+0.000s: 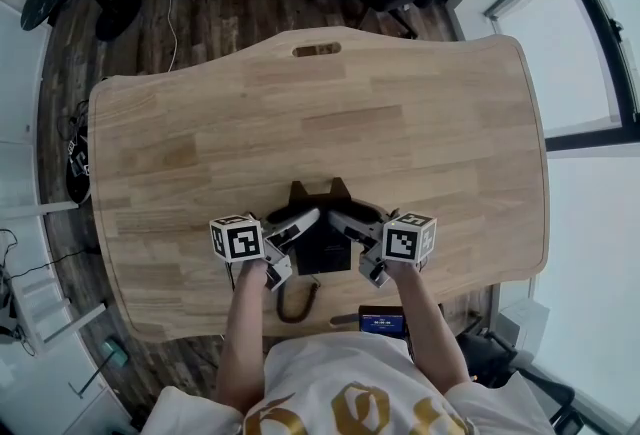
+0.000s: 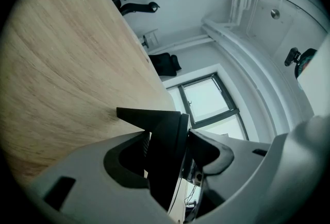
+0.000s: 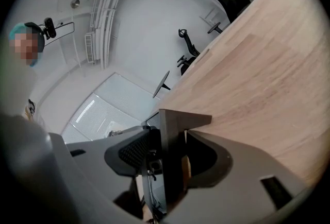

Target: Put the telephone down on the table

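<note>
The wooden counter (image 1: 320,113) fills most of the head view. Near its front edge, just before the person, the black telephone (image 1: 322,243) sits between both tools; whether its base touches the wood cannot be told. The left gripper (image 1: 297,223) has its jaws clamped on the telephone's left side, and the right gripper (image 1: 350,223) has its jaws clamped on the right side. A dark cord (image 1: 296,308) loops below it.
</note>
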Action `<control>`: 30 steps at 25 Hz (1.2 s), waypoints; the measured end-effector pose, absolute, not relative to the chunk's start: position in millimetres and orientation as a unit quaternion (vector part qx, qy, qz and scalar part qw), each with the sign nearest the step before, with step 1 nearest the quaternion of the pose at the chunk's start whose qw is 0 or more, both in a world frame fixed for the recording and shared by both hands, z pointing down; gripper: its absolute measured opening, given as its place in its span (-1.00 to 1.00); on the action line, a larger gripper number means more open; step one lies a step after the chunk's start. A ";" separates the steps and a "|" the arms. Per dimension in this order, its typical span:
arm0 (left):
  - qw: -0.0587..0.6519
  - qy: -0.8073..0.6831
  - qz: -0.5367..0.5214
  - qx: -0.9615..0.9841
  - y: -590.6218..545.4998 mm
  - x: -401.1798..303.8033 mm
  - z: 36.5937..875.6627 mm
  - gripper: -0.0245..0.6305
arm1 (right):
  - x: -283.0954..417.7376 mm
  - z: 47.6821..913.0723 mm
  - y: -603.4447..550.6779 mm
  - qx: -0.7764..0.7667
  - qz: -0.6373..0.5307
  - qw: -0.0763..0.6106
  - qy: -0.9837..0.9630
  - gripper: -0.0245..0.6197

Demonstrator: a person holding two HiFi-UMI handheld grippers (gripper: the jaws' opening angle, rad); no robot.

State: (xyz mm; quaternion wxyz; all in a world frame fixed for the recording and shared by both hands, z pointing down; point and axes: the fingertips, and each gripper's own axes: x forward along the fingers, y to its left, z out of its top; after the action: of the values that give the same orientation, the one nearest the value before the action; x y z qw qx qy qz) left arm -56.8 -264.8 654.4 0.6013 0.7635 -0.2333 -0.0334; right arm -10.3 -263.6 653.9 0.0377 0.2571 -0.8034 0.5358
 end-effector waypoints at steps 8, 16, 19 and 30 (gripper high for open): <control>0.612 -0.227 -0.037 0.756 -264.9 -58.1 660.8 -0.22 | -12.0 655.1 -264.8 0.255 0.539 0.034 -0.802 -0.28; 0.617 -0.243 -0.046 0.747 -265.7 -57.2 661.2 -0.13 | -11.2 654.6 -264.0 0.263 0.538 0.030 -0.800 -0.28; 0.615 -0.252 -0.046 0.745 -264.3 -57.5 661.7 -0.11 | -10.5 654.3 -262.6 0.267 0.540 0.031 -0.797 -0.28; 0.603 -0.278 -0.024 0.747 -262.8 -59.7 662.5 0.00 | -2.5 650.7 -265.4 0.290 0.541 0.031 -0.789 -0.28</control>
State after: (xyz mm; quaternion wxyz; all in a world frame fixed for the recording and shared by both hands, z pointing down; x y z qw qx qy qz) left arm -59.7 -262.8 662.5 0.6032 0.7471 -0.2783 -0.0237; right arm -2.5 -265.4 650.7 0.0310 0.2901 -0.7891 0.5405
